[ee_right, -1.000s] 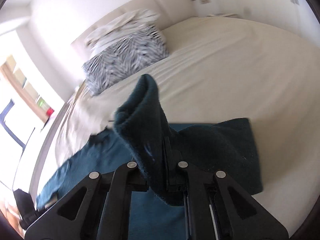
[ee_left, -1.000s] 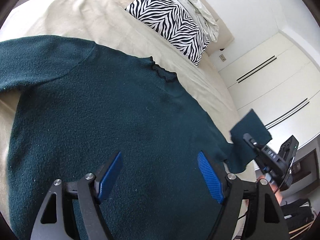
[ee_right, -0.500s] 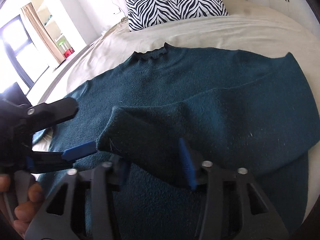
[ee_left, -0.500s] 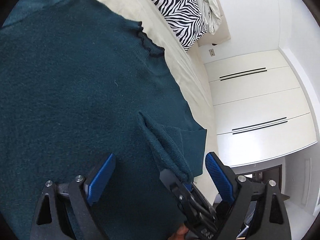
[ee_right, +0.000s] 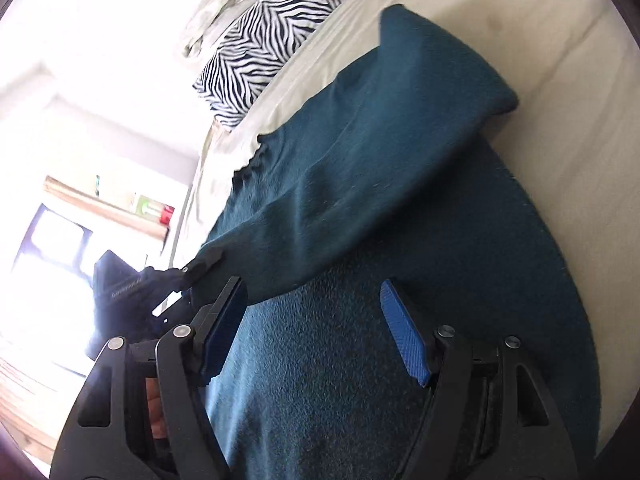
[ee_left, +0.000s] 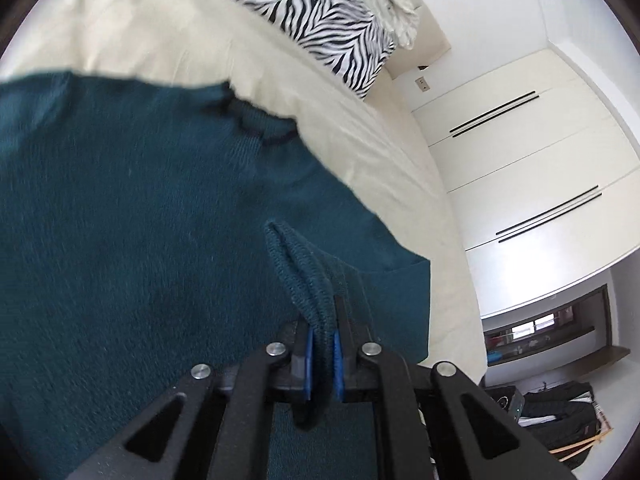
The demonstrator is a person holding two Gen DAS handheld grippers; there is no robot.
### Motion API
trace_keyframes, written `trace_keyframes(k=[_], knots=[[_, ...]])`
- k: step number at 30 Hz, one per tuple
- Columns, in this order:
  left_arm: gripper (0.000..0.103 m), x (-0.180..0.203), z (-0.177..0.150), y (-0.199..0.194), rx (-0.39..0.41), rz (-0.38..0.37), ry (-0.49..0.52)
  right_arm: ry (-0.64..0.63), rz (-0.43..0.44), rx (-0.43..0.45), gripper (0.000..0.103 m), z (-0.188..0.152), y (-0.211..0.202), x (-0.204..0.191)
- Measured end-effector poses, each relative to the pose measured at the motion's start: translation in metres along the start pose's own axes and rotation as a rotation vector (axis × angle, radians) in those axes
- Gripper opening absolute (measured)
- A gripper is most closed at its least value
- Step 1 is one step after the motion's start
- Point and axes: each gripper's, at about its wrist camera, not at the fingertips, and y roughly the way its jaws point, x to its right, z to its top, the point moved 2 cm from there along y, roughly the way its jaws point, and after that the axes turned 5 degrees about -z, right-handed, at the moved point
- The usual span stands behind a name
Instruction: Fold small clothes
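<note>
We find the bed [ee_left: 360, 128] filling the upper half of the left wrist view, with a zebra pillow [ee_left: 316, 12] at top centre. The teal sweater [ee_left: 120, 240] lies spread across it, body flat at centre left. One sleeve [ee_right: 360, 152] is drawn inward over the body, centre of the right wrist view; we judge the first fold begun, the other sleeve and body folds outstanding. The left gripper [ee_left: 320, 354], lower centre, is clamped on the sleeve cuff [ee_left: 304, 280]. The right gripper [ee_right: 316, 332] stands wide apart, holding nothing.
</note>
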Motion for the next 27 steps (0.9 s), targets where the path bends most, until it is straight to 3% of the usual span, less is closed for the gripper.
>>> trace_keyframes(k=[4, 8, 13, 15, 22, 27], knots=[[0.009, 0.011, 0.034, -0.03, 0.101, 0.058, 0.117, 0.148, 0.085, 0.016, 0.068, 0.013, -0.003, 0.018], [0.009, -0.015, 0.049, -0.051, 0.161, 0.076, 0.083, 0.268, 0.141, 0.034, 0.068, 0.025, 0.0, 0.026], [0.009, -0.044, 0.051, -0.049, 0.157, 0.076, 0.028, 0.396, 0.126, 0.001, 0.07, 0.043, 0.031, 0.025], [0.009, -0.049, 0.048, -0.043, 0.143, 0.085, 0.027, 0.409, 0.158, -0.005, 0.07, 0.05, 0.039, 0.021], [0.009, -0.073, 0.039, -0.03, 0.113, 0.119, -0.009, 0.439, 0.118, 0.151, 0.068, 0.093, 0.044, 0.036], [0.009, -0.096, 0.03, -0.021, 0.086, 0.131, -0.055, 0.528, 0.208, 0.224, 0.064, 0.104, 0.028, 0.074]])
